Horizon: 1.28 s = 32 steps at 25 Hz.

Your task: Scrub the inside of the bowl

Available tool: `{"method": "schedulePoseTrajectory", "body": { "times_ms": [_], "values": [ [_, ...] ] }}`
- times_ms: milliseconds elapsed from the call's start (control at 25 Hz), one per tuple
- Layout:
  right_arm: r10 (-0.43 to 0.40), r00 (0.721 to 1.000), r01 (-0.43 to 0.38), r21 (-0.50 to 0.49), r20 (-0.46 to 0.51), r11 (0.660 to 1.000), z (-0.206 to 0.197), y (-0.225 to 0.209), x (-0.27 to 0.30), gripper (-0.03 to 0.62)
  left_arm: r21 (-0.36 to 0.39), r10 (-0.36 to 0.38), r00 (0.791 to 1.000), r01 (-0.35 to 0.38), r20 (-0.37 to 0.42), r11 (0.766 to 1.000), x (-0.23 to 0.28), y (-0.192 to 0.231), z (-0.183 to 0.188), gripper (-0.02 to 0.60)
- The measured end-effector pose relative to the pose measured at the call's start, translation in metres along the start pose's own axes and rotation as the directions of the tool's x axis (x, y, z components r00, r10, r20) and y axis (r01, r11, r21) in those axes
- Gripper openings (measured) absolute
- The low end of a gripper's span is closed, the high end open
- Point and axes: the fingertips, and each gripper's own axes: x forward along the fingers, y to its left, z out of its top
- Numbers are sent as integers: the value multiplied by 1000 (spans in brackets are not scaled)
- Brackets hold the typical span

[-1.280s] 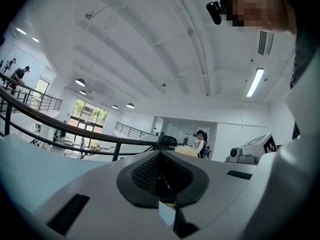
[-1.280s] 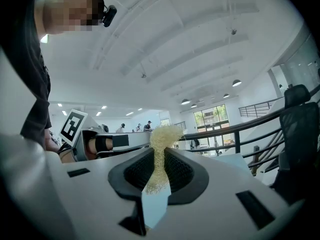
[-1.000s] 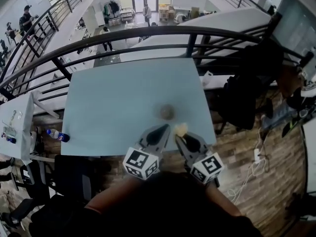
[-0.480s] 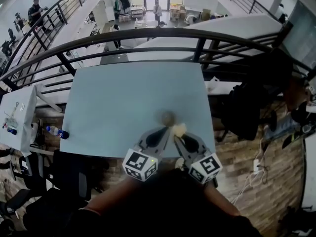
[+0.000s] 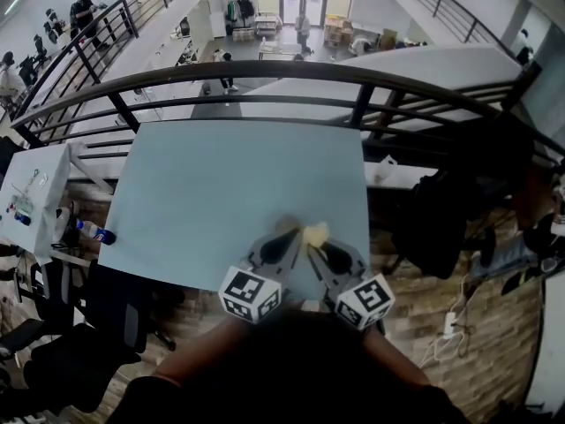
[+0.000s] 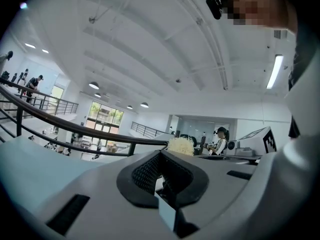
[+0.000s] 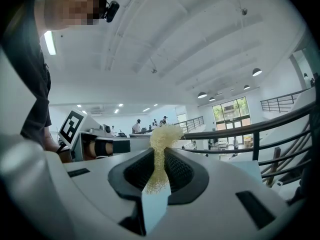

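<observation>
Looking down from the head camera, I see both grippers held out side by side over the near edge of the pale blue table (image 5: 221,175). They point away from the person, almost flat, and their tips lean in toward each other. The marker cubes sit at the back, close to the person's body, and the arms show as dark shapes below them.

The left gripper (image 5: 284,239) is pinched closed. In its own view the two black pads meet with nothing between them. The right gripper (image 5: 315,247) is squeezed tight on a yellow scrubber (image 7: 161,156). The mesh is pressed thin between the pads and puffs out in a fluffy ball past the tips. That ball sits just beside the left gripper's tip.

The bowl (image 5: 286,225) is only a small brown smudge on the table, just past the left gripper's tip and next to the scrubber. It is too blurry for me to say if anything touches it.

A black railing (image 5: 265,69) curves along the far side of the table, with a lower floor and people beyond it. On the left stands a small white table (image 5: 35,193) with a bottle (image 5: 93,231) just beside it, and a black chair (image 5: 124,303). On the right I see a dark pile (image 5: 441,210) by the railing and a white cord (image 5: 450,325) on the wooden floor (image 5: 424,272).
</observation>
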Motion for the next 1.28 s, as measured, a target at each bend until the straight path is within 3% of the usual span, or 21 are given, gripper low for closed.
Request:
{"method": "schedulePoseTrajectory", "body": {
  "times_ms": [280,680,960,1280],
  "values": [
    [65,998,-65,-16,6,998,4,-43,-16,66,-2,66,998,-66,16,998,30,-16,0,-3],
    [178,984,-178,16,-30,984,-9,-64,-15,66,-32,169,985,-170,-14,985,44,-18,-11,-2],
    [204,978,-204,5,-51,979,-11,-73,7,66,18,185,982,-184,-38,983,53,3,-12,-2],
    [174,978,-172,31,-117,985,-42,-99,29,66,-34,159,981,-164,-113,986,76,39,-44,-3]
  ]
}}
